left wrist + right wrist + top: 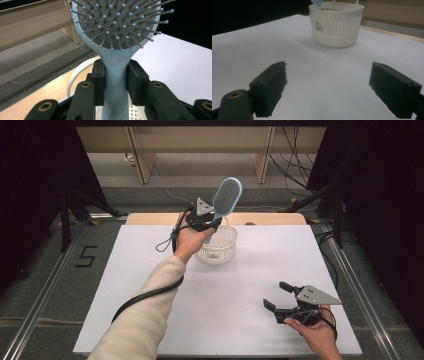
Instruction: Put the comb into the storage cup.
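A light blue paddle hairbrush [227,196] stands nearly upright above a white slotted basket [218,251] at the back of the white table. My left gripper [206,223] is shut on the brush's handle [115,82], both black pads pressing its sides, with the bristled head [117,22] above the jaws. The handle's lower end [318,2] hangs just over the basket [336,25]. My right gripper [276,295] rests low near the front right of the table, jaws wide apart with nothing between the fingers [270,87].
The white table sheet [150,285] has a bare wooden strip [270,218] along its far edge. Beyond it are a grey floor, wooden furniture legs [141,162] and loose cables. Dark curtains and metal rails flank both sides.
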A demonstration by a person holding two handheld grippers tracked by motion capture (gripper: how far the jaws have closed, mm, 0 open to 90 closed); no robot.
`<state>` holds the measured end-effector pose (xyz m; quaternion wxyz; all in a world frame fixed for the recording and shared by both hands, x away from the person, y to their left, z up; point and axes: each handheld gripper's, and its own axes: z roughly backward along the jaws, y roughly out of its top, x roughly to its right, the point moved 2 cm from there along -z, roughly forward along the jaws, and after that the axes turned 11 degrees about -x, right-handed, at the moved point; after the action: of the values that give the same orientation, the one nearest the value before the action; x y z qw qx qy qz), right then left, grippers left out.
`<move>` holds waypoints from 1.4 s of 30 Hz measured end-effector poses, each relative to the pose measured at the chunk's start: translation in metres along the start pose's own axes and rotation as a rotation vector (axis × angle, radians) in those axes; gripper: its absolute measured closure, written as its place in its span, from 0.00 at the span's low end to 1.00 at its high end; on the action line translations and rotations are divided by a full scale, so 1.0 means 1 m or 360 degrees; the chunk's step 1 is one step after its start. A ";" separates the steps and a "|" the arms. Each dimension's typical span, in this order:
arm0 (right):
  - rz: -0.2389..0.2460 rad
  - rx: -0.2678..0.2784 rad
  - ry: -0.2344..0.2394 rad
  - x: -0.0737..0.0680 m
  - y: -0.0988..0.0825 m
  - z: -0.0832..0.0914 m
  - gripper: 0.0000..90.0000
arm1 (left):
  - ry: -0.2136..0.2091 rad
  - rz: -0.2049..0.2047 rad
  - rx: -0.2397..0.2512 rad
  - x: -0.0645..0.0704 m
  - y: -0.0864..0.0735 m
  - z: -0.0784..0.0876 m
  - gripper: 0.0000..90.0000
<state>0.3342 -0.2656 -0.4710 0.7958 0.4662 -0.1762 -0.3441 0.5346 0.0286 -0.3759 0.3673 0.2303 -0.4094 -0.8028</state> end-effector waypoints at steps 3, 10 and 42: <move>-0.0001 0.0007 0.0000 0.000 0.000 0.000 0.17 | 0.0001 -0.0004 -0.0002 0.000 0.000 -0.001 0.77; -0.0003 0.0006 -0.0001 0.000 0.000 0.000 0.17 | -0.0005 -0.0001 -0.0002 0.001 -0.002 -0.003 0.77; -0.0002 0.0001 -0.0001 0.000 0.000 0.000 0.17 | -0.0003 -0.0005 -0.0011 0.000 -0.008 -0.011 0.77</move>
<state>0.3343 -0.2657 -0.4712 0.7954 0.4663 -0.1762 -0.3447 0.5386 0.0267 -0.3888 0.3664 0.2290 -0.4066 -0.8049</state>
